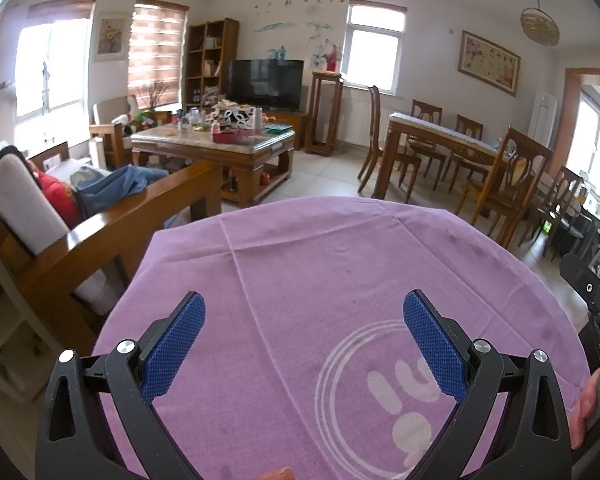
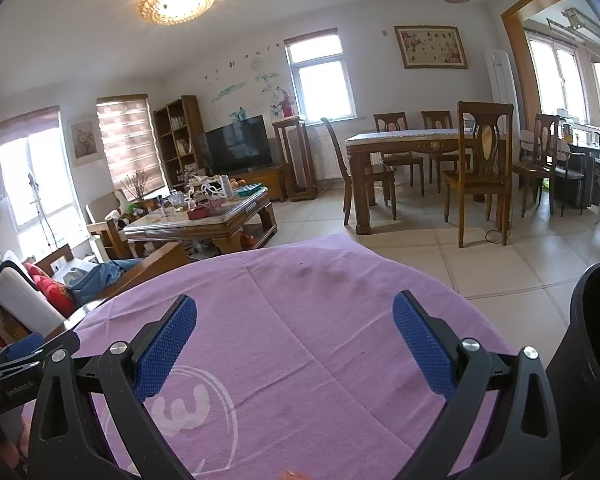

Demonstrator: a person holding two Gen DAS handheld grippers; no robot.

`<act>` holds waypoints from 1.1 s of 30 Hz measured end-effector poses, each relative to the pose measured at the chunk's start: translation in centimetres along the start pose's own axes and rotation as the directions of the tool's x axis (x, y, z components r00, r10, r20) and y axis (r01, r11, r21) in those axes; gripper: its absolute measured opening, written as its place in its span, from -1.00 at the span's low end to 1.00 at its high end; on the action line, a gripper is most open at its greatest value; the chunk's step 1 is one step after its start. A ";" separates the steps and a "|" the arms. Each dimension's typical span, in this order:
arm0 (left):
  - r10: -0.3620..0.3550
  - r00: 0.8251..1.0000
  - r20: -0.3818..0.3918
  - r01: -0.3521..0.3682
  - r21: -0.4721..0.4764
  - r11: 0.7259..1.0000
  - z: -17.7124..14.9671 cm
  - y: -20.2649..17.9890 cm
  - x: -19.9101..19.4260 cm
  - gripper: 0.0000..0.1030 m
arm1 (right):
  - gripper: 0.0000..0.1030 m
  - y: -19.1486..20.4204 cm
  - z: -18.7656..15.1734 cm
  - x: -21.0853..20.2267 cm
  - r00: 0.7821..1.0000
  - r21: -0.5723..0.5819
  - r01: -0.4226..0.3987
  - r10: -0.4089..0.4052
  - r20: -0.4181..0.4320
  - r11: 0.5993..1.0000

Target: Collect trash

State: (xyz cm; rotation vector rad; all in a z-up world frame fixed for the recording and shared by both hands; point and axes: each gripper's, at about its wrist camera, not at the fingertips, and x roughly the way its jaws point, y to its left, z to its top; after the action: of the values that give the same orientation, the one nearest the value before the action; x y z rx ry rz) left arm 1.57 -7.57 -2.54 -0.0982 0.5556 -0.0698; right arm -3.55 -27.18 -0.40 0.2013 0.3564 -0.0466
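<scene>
A: Biggest thing first: the surface [image 1: 300, 264] with the purple cloth spreads under and ahead of both sets of jaws. Any trash on it?

B: None I can see. Only creases, dark stains and a white printed logo [image 1: 384, 396]. The trash isn't visible in either view.

A: And the dark bin [image 2: 592, 332]?

B: Just right of the right gripper [image 2: 294, 336], past the cloth's edge; likely where trash goes.

A: Jaws?

B: Left gripper [image 1: 304, 342] is spread wide, nothing between its blue pads [image 1: 172, 352]. The right one is likewise released and empty.

A: Risks?

B: Mistaking a stain for litter and pinching cloth, which would drag it off. The cluttered coffee table [image 1: 216, 140], far ahead of the jaws, may hold trash, but small items there are too tiny to identify.
</scene>
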 end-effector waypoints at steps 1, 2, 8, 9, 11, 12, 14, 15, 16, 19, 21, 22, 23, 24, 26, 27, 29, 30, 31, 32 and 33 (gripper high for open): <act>0.000 1.000 0.000 0.000 0.000 1.000 0.0 0.0 0.0 0.89 | 0.90 0.3 -0.1 -0.2 1.000 0.000 0.001 -0.001 -0.001 1.000; 0.000 1.000 0.000 0.000 0.000 1.000 0.0 0.0 0.0 0.89 | 0.90 0.0 0.0 0.0 1.000 0.001 -0.001 0.001 0.000 1.000; -0.001 1.000 -0.001 0.001 0.000 1.000 0.0 0.0 -0.1 0.89 | 0.90 0.1 0.0 -0.2 1.000 -0.001 -0.001 0.001 -0.002 1.000; -0.001 1.000 0.000 0.001 0.000 1.000 0.0 0.0 -0.1 0.89 | 0.89 0.1 0.0 -0.2 1.000 0.000 -0.001 0.001 -0.001 1.000; 0.000 1.000 0.000 0.000 0.000 1.000 0.1 0.0 0.0 0.89 | 0.90 0.0 0.0 -0.1 1.000 0.000 -0.001 0.001 -0.002 1.000; 0.000 1.000 0.002 0.000 0.000 1.000 0.0 0.0 -0.2 0.89 | 0.90 -0.1 0.1 0.0 1.000 0.001 -0.001 0.001 -0.002 1.000; -0.003 1.000 0.014 0.003 0.008 1.000 0.0 -0.1 -0.3 0.89 | 0.90 0.0 0.1 -0.1 1.000 0.000 0.000 0.000 -0.001 1.000; 0.001 1.000 0.019 -0.001 0.015 1.000 -0.1 -0.2 -0.3 0.89 | 0.90 0.1 0.1 -0.2 1.000 -0.001 0.000 0.000 0.000 1.000; 0.008 1.000 0.027 -0.009 0.026 1.000 -0.3 -0.3 -0.5 0.89 | 0.90 0.1 0.1 -0.2 1.000 -0.001 0.000 0.000 0.000 1.000; 0.025 0.998 0.055 -0.029 0.058 0.998 -0.5 -1.0 -1.2 0.89 | 0.90 -0.1 0.1 -0.1 1.000 -0.001 0.000 0.000 0.000 1.000; 0.040 0.997 0.065 -0.045 0.078 0.996 -0.7 -1.5 -1.6 0.89 | 0.90 -0.1 0.2 0.0 1.000 0.000 0.000 0.000 -0.001 1.000; 0.046 0.997 0.067 -0.051 0.082 0.995 -0.7 -1.6 -1.6 0.89 | 0.90 -0.1 0.2 0.0 1.000 0.001 0.000 0.000 -0.001 1.000; 0.049 0.996 0.068 -0.055 0.089 0.994 -1.0 -1.7 -1.9 0.89 | 0.89 -0.1 0.2 0.0 1.000 0.001 0.000 0.000 -0.001 1.000; 0.046 0.997 0.068 -0.052 0.093 0.994 -1.0 -1.9 -2.0 0.89 | 0.90 0.0 0.1 -0.2 1.000 0.003 -0.001 0.001 0.000 1.000; 0.046 0.997 0.067 -0.052 0.096 0.994 -1.4 -2.1 -2.5 0.89 | 0.90 -0.1 0.2 -0.2 1.000 0.002 0.000 0.000 -0.001 1.000; 0.046 0.997 0.066 -0.052 0.094 0.994 -1.5 -2.1 -2.6 0.89 | 0.90 -0.2 0.2 -0.2 1.000 0.001 -0.001 0.001 -0.001 1.000; 0.044 0.997 0.065 -0.050 0.092 0.995 -1.5 -2.1 -2.7 0.89 | 0.90 -0.1 0.2 -0.3 1.000 0.000 -0.001 0.001 -0.001 1.000; 0.044 0.997 0.065 -0.050 0.091 0.995 -1.5 -2.2 -2.8 0.89 | 0.90 -0.1 0.2 -0.2 1.000 0.000 0.000 0.000 -0.001 1.000; 0.046 0.997 0.065 -0.052 0.091 0.994 -1.5 -2.1 -2.7 0.89 | 0.89 -0.1 0.2 -0.3 1.000 0.000 0.000 0.000 -0.001 1.000; 0.048 0.997 0.065 -0.054 0.092 0.994 -1.6 -2.2 -2.8 0.89 | 0.90 0.0 0.2 -0.3 1.000 0.000 0.000 0.000 -0.001 1.000; 0.048 0.997 0.066 -0.055 0.093 0.994 -1.9 -2.3 -3.1 0.89 | 0.90 -0.1 0.3 -0.2 1.000 0.001 0.000 0.000 -0.001 1.000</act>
State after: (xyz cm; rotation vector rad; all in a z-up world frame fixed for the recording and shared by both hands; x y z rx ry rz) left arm -2.14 -9.69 -2.23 0.0063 0.4899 -0.0426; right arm -3.68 -27.31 -0.11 0.2021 0.3572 -0.0467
